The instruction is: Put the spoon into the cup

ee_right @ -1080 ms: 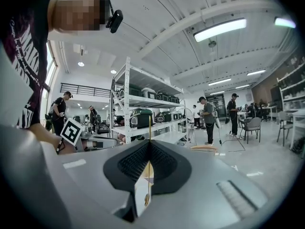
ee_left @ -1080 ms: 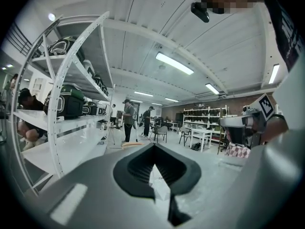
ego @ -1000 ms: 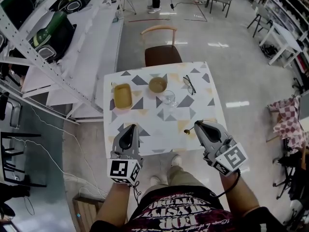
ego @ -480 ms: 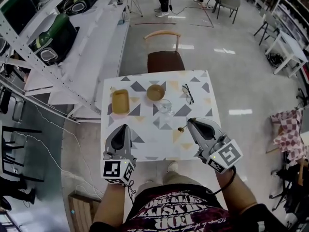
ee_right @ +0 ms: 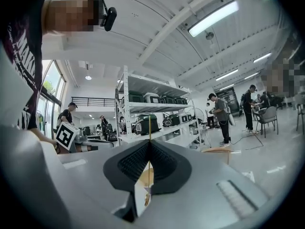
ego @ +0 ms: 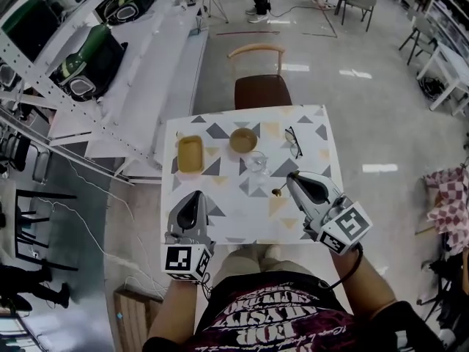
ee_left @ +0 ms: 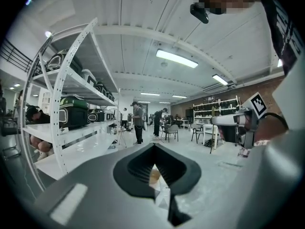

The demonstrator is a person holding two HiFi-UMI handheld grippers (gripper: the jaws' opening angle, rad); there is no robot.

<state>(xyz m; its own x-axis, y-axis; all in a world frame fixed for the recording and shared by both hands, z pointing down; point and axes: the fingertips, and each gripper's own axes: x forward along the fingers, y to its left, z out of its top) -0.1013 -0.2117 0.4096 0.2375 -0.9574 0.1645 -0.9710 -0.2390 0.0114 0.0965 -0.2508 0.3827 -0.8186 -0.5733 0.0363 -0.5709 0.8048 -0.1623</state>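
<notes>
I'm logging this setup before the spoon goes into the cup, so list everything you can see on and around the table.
table: one, white with grey and yellow triangles, centre
dish: one, yellow, far left of the table
bowl: one, tan, far middle of the table
cup: one, clear glass, just nearer than the bowl
glasses: one pair, dark frame, far right of the table
spoon: one, gold, held over the table
chair: one, brown seat, pale wooden back, beyond the table
shelves: white, to the left, holding green and black cases
left hand-held gripper: grey, jaws together, empty
right hand-held gripper: grey, shut on the spoon
</notes>
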